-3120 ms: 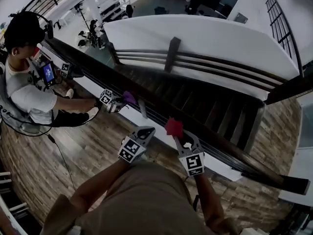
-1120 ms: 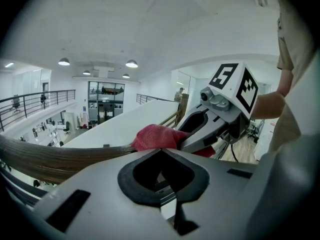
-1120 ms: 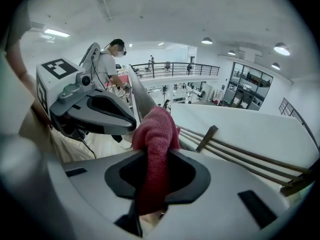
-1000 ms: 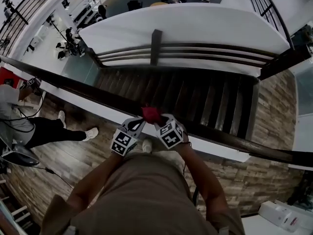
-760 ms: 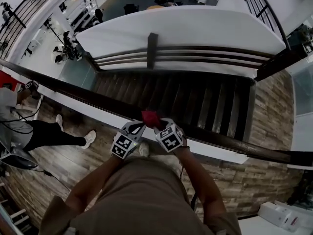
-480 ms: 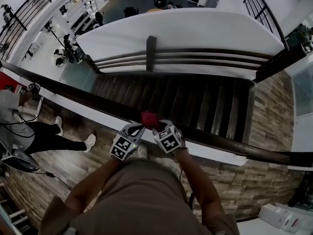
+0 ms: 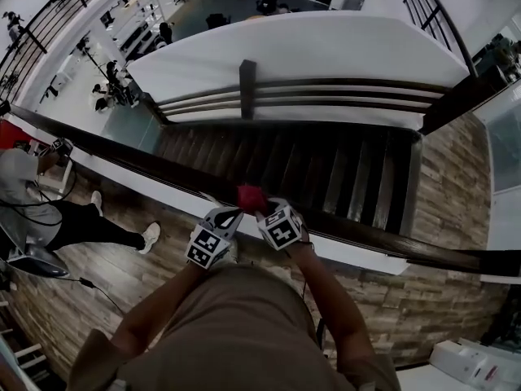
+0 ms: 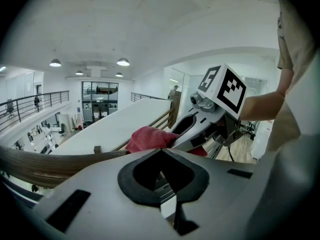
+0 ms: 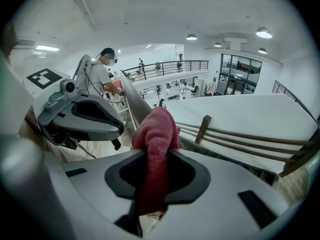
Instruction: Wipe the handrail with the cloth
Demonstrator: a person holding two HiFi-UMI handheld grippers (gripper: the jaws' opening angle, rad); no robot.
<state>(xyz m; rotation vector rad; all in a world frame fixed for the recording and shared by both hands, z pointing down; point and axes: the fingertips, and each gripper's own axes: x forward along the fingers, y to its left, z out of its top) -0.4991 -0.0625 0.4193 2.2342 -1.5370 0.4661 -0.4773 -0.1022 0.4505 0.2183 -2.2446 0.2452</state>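
Overhead plus two close handrail [image 7: 122, 155] views

I'm seeing the cloth [image 7: 250, 195] showing pinkish red on the dark brown handrail [image 7: 146, 165]. Beside the handrail, the left gripper [image 7: 228, 213] and right gripper [image 7: 262, 210] are showing pale grey (black pads inside), each wearing black-and-white square markers. Beyond the handrail, the stair wall [image 7: 326, 47] is glowing white.

Dark staircase [image 7: 326, 173] below w/ white half-wall [image 7: 309, 43] beyond; another person [image 7: 28, 190] at L on wood floor [image 7: 98, 275].
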